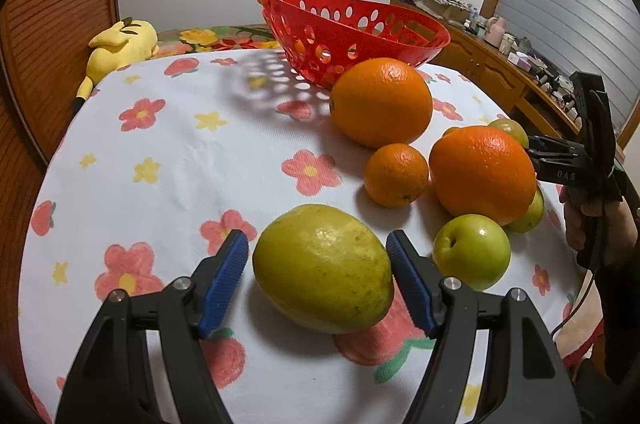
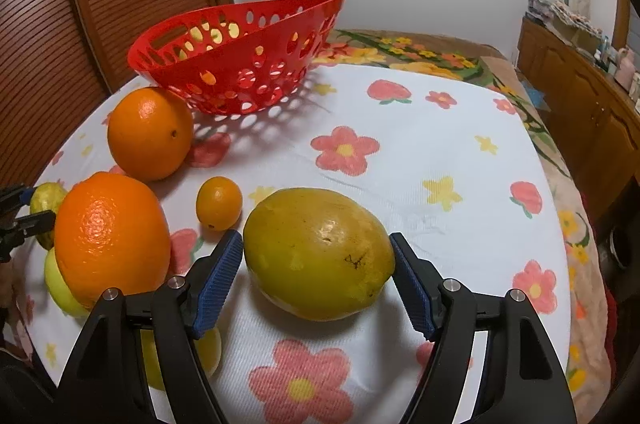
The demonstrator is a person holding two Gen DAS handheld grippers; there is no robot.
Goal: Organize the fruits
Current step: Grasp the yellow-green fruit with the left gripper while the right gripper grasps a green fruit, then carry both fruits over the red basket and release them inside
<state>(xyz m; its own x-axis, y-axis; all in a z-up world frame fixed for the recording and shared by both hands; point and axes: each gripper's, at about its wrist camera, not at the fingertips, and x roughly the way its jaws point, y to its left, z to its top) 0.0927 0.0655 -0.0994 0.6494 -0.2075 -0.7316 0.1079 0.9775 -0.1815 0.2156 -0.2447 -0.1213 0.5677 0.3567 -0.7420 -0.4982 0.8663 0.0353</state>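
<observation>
A yellow-green fruit (image 1: 322,268) lies on the flowered cloth between the open jaws of my left gripper (image 1: 316,244); neither blue pad touches it. My right gripper (image 2: 316,244) is open around another yellow-green fruit (image 2: 318,252), with small gaps at both pads. Behind stand two large oranges (image 1: 382,101) (image 1: 482,173), a small orange (image 1: 396,173) and a green apple (image 1: 472,250). The red perforated basket (image 1: 360,35) sits empty at the back, tilted. The right gripper also shows at the right edge of the left wrist view (image 1: 532,151), beside the oranges.
A yellow plush toy (image 1: 120,43) lies at the far left edge of the bed. A wooden louvred panel (image 2: 100,3) stands to the left. A wooden cabinet with clutter (image 1: 500,63) runs along the right. More green fruits (image 2: 60,280) lie behind the near orange.
</observation>
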